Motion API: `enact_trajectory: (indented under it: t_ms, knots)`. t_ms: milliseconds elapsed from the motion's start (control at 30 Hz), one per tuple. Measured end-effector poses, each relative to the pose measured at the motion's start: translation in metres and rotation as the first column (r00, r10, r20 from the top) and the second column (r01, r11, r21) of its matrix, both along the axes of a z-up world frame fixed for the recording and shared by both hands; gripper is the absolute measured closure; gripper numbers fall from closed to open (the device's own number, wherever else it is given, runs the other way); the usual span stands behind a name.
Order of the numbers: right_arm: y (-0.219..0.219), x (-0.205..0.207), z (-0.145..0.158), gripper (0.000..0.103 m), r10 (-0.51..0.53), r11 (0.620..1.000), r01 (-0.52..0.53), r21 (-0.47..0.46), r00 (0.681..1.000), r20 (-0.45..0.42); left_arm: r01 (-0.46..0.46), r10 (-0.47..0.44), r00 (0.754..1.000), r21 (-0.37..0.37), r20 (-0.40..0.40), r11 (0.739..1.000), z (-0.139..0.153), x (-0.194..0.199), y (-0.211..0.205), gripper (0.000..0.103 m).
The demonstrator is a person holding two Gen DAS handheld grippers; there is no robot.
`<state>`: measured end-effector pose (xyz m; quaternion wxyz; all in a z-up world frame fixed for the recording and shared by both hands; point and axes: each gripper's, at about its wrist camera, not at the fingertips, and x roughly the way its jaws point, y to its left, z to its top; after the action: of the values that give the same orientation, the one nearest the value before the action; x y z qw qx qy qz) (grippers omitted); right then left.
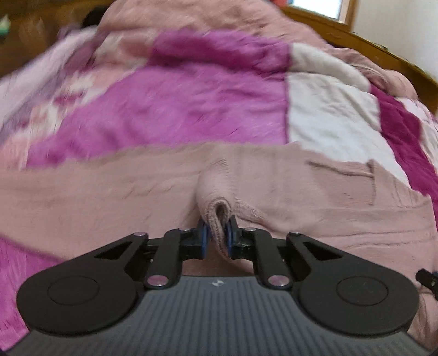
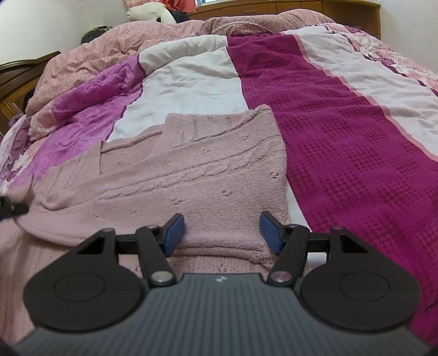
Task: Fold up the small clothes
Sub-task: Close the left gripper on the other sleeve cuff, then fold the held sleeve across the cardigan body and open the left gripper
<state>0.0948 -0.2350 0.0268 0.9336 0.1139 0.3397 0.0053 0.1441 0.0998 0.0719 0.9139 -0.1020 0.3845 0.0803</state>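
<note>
Knitwear fills the near part of both views: a dusty pink sweater (image 2: 191, 169) lies spread on a bed, its long side running across from left to right. No box or basket shows. The left gripper (image 1: 217, 235) is clamped tight on a bunched fold of the sweater's ribbed edge, blue pads (image 1: 203, 241) pressing the knit. The right gripper (image 2: 222, 232) stands with jaws apart over the sweater's near right corner, holding nothing. Under the sweater is a quilt (image 2: 342, 142) in magenta, white and purple patches, with a wooden headboard (image 2: 301, 6) behind.
</note>
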Motion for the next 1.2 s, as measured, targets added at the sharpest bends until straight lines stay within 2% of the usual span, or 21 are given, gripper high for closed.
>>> enact_trajectory:
  t_ms: [67,100,133,267,333,433,500,633,767,867,967,1000,1033,1067,1133,1200]
  knots:
    - [0.001,0.000,0.000,0.040,0.000,1.000,0.000,-0.005,1.000,-0.001,-0.026,0.024,0.999,-0.095,-0.024,0.995,-0.008,-0.004,0.019,0.088]
    - [0.001,0.000,0.000,0.040,0.000,1.000,0.000,-0.009,1.000,-0.001,-0.036,0.032,0.999,-0.132,-0.032,0.991,-0.011,-0.007,0.025,0.084]
    - [0.002,0.000,0.000,0.040,0.000,1.000,0.000,-0.012,1.000,-0.002,-0.046,0.041,0.998,-0.147,-0.036,0.988,-0.013,-0.008,0.027,0.077]
    - [0.002,0.001,0.000,0.040,0.001,1.000,-0.001,-0.016,1.000,-0.003,-0.059,0.055,0.998,-0.172,-0.031,0.983,-0.013,-0.017,0.038,0.072]
    - [0.003,0.001,0.000,0.040,0.000,1.000,0.000,-0.016,1.000,-0.002,-0.079,0.075,0.997,-0.155,-0.031,0.985,-0.010,-0.020,0.040,0.069]
    - [0.003,0.001,0.000,0.040,0.000,1.000,-0.001,-0.016,1.000,-0.003,-0.118,0.117,0.993,-0.063,-0.029,0.991,-0.004,-0.023,0.041,0.068]
    - [0.003,0.001,0.000,0.040,0.000,1.000,0.000,-0.015,1.000,-0.003,-0.140,0.139,0.990,-0.033,-0.025,0.990,-0.001,-0.025,0.046,0.068]
    - [0.002,0.001,0.007,0.040,-0.006,1.000,0.006,-0.002,1.000,-0.014,-0.138,0.137,0.990,-0.059,-0.023,0.989,0.005,-0.028,0.053,0.068]
    - [-0.012,0.006,0.025,0.039,-0.030,0.998,0.030,0.061,1.000,-0.005,-0.104,0.105,0.994,-0.065,0.011,0.992,0.014,-0.024,0.048,0.068]
    - [-0.023,0.018,0.035,0.039,-0.055,0.998,0.054,0.032,0.998,0.015,-0.083,0.084,0.996,-0.057,0.022,0.995,0.015,-0.018,0.040,0.068]
    - [-0.034,0.036,0.033,0.039,-0.068,0.997,0.068,0.030,0.998,0.001,-0.071,0.072,0.997,-0.042,0.025,0.997,0.011,-0.013,0.033,0.068]
    - [-0.037,0.042,0.029,0.042,-0.067,0.997,0.068,0.035,0.998,-0.015,-0.065,0.066,0.998,-0.039,0.025,0.997,0.009,-0.012,0.031,0.068]
    - [-0.037,0.045,0.025,0.053,-0.063,0.997,0.064,0.035,0.998,-0.025,-0.059,0.060,0.998,-0.035,0.023,0.998,0.006,-0.011,0.030,0.068]
    - [-0.037,0.048,0.020,0.056,-0.057,0.998,0.058,0.027,0.998,-0.038,-0.058,0.058,0.998,-0.027,0.019,0.998,0.002,-0.009,0.029,0.068]
    - [-0.034,0.052,0.007,0.058,-0.053,0.999,0.053,-0.010,0.996,-0.071,-0.077,0.078,0.997,0.008,-0.010,0.997,-0.006,-0.005,0.029,0.068]
    - [-0.032,0.052,-0.006,0.058,-0.054,0.998,0.052,-0.040,0.997,-0.063,-0.105,0.107,0.993,0.033,-0.058,0.994,-0.016,-0.001,0.034,0.068]
